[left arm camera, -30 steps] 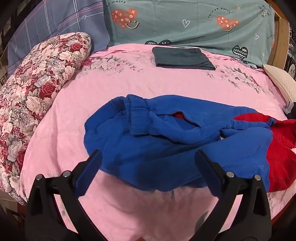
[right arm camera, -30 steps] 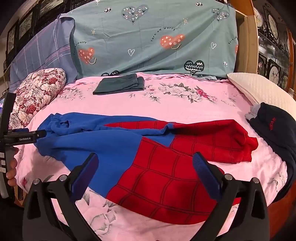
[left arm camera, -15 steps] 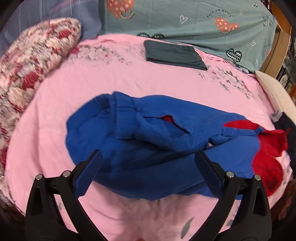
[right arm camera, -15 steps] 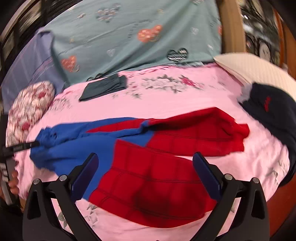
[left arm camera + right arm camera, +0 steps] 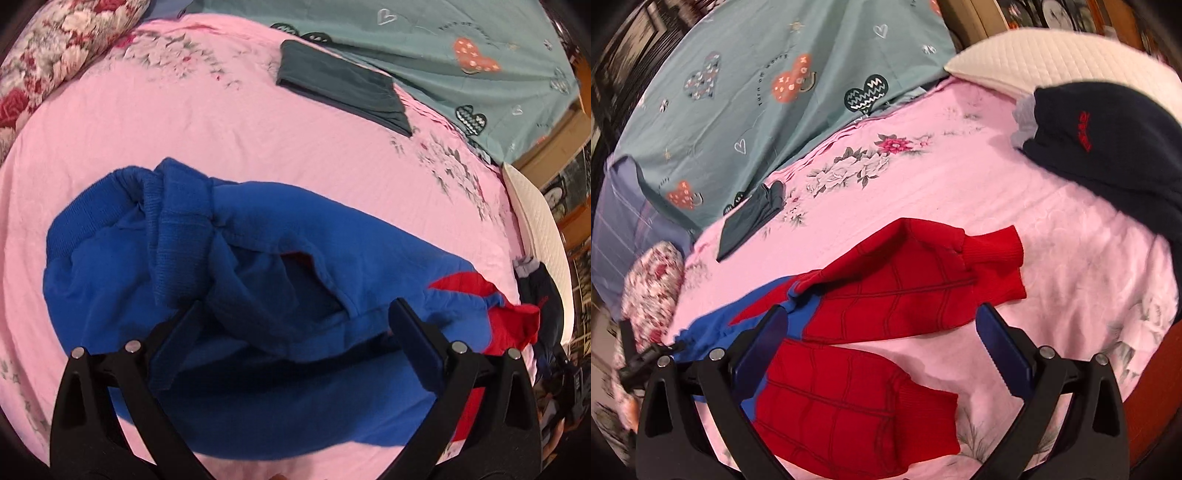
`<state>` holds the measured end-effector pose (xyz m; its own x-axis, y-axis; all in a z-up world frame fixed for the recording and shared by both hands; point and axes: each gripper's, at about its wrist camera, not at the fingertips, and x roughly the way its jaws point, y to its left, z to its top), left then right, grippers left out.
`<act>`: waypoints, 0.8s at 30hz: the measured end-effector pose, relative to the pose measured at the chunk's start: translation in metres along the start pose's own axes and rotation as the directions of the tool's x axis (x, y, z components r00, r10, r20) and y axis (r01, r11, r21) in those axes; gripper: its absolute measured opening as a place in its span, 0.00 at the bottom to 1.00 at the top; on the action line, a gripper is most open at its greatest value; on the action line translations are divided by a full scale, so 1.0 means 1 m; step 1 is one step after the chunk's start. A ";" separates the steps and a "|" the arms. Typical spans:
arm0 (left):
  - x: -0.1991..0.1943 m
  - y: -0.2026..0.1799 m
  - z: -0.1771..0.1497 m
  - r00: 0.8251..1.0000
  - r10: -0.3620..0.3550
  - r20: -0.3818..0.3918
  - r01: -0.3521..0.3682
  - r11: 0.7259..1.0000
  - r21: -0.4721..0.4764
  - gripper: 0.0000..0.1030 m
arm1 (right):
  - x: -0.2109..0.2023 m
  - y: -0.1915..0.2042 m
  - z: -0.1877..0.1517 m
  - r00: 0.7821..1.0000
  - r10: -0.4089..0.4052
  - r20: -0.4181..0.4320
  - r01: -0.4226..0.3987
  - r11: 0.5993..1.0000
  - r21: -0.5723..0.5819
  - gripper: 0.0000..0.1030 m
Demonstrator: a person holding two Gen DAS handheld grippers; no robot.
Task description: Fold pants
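Blue and red pants (image 5: 258, 280) lie spread across a pink bed sheet (image 5: 207, 125). Their blue waistband end is bunched and crumpled in the left wrist view. My left gripper (image 5: 295, 332) is open, just above that blue waist part, with a fold of cloth between the fingers. The two red legs (image 5: 897, 295) with ribbed cuffs lie side by side in the right wrist view. My right gripper (image 5: 882, 339) is open, hovering over the red legs near the cuffs. The left gripper (image 5: 646, 358) also shows at the far left there.
A folded dark grey garment (image 5: 343, 85) lies at the back near the teal heart-print cover (image 5: 443, 44). A floral pillow (image 5: 55, 48) sits back left. A dark navy garment (image 5: 1108, 147) and white pillow (image 5: 1052, 59) lie at the right. The bed's front edge is close.
Both grippers have moved forward and down toward the pants. The left now hangs over the blue waist, the right has swung toward the red leg cuffs. Both stayed open.
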<state>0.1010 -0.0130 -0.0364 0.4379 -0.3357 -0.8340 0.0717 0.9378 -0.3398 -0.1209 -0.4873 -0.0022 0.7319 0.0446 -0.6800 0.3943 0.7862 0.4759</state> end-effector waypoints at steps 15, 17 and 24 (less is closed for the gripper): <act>0.020 0.008 0.032 0.998 -0.004 -0.056 0.003 1.000 -0.013 0.11 | 0.121 -0.012 0.056 0.912 0.233 -0.337 -0.126 0.942 0.312 0.01; 0.022 0.011 0.037 0.998 0.001 -0.056 -0.002 1.000 -0.018 0.07 | 0.119 -0.008 0.059 0.942 0.174 -0.287 -0.103 0.964 0.246 0.01; 0.004 0.000 0.098 0.997 0.057 0.059 -0.057 0.998 0.001 0.07 | 0.127 0.060 0.137 0.965 0.190 -0.182 -0.173 0.979 0.105 0.01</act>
<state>0.1905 -0.0060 0.0031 0.4933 -0.2757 -0.8250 0.0478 0.9556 -0.2907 0.0719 -0.5191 0.0169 0.6797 0.3043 -0.6674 0.3178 0.6979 0.6419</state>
